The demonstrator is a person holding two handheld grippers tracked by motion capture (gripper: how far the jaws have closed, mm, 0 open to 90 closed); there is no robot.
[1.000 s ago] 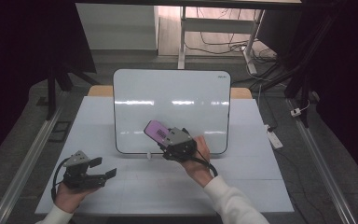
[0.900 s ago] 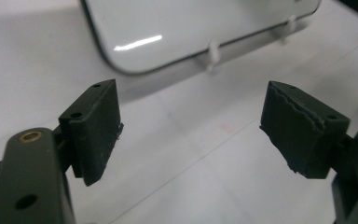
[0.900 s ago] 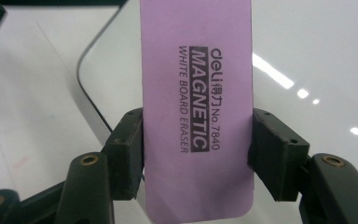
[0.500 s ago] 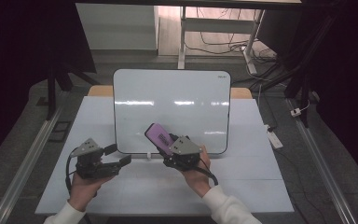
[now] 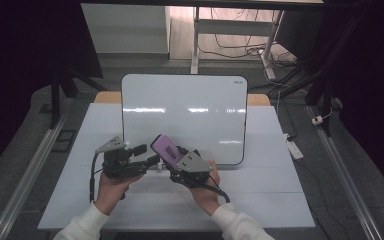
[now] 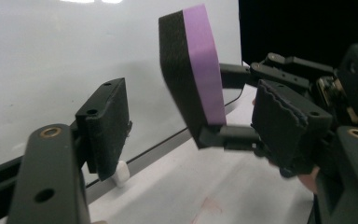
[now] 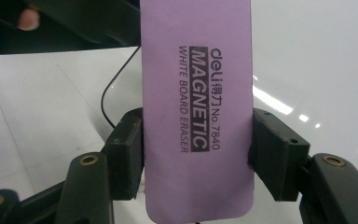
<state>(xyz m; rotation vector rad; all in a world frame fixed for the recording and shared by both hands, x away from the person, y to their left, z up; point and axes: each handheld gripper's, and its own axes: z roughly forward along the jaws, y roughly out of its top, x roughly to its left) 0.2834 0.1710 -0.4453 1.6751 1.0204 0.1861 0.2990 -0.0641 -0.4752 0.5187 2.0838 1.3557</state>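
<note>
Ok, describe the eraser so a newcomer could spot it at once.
Start at the whiteboard lying on the white table. At its near edge, the right gripper holds the whiteboard eraser upright between its jaws. It is the sole purple thing there: a slim block with a black felt face and "MAGNETIC WHITE BOARD ERASER" printed on its back.

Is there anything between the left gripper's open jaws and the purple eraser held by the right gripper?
Nothing: the left gripper view shows open air between the left gripper and the eraser, with the whiteboard behind.

eraser point(image 7: 196, 112) top cut off, felt side hidden
</note>
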